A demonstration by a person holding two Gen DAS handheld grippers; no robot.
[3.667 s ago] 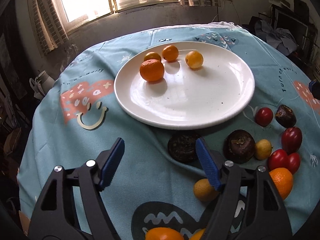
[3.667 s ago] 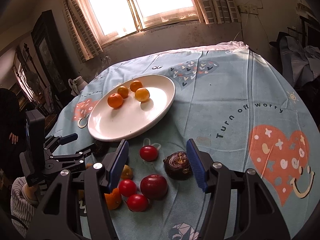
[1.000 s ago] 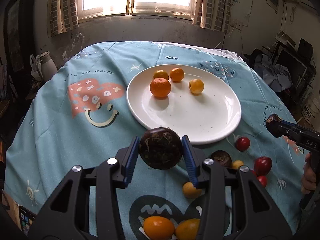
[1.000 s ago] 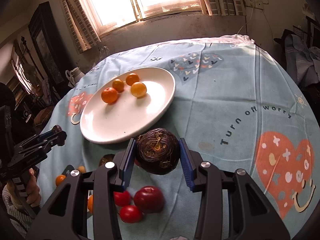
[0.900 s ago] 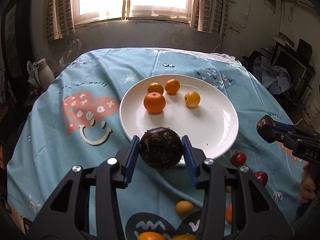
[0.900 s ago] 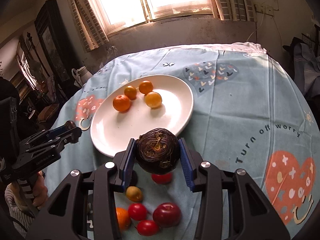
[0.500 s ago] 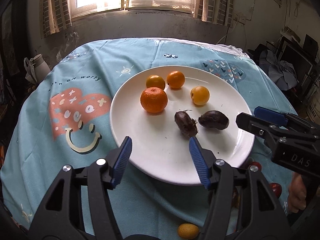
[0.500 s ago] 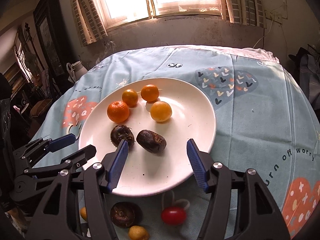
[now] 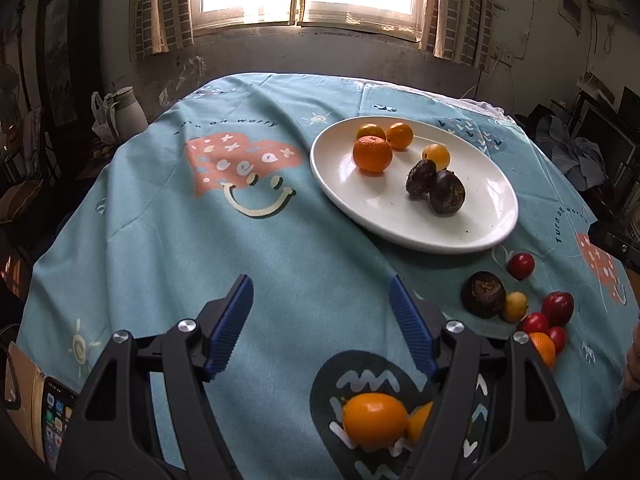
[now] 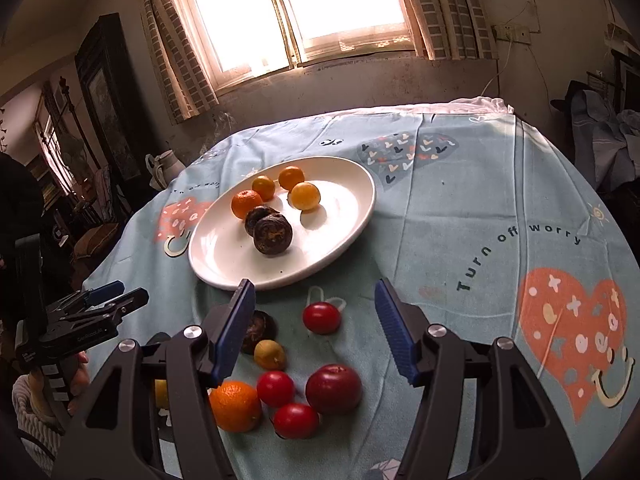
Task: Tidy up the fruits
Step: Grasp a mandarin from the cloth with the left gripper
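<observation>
Now the round surface (image 9: 280,264), under a blue cloth, fills most of both views, and its edge curves down at the left and lower left of the left view. A wide bare part of cloth lies at centre left of that view, around the smiley print. In the right view the right half of the cloth is bare.

The white plate (image 9: 400,224) sits in the upper right of the left view. On it are four orange fruits (image 9: 372,153) at the far side and two dark fruits (image 9: 447,192) that touch each other near the middle. In the right view the plate (image 10: 340,236) is at upper centre, with the same dark fruits (image 10: 273,234).

The left tool (image 9: 320,326) is empty and its jaws are opening, over bare cloth at lower centre. Two orange fruits lie low in the frame beneath it; the nearer orange (image 9: 374,420) is at bottom centre. A dark fruit (image 9: 483,294), a small yellow one and red fruits (image 9: 558,308) lie at the right, off the plate.

The right tool (image 10: 314,330) is also empty, with its jaws standing apart. A red fruit (image 10: 321,317) lies on the cloth between its blue fingers (image 10: 394,330), not touched. More red fruits, an orange (image 10: 235,405) and a dark fruit lie at lower left of centre.
</observation>
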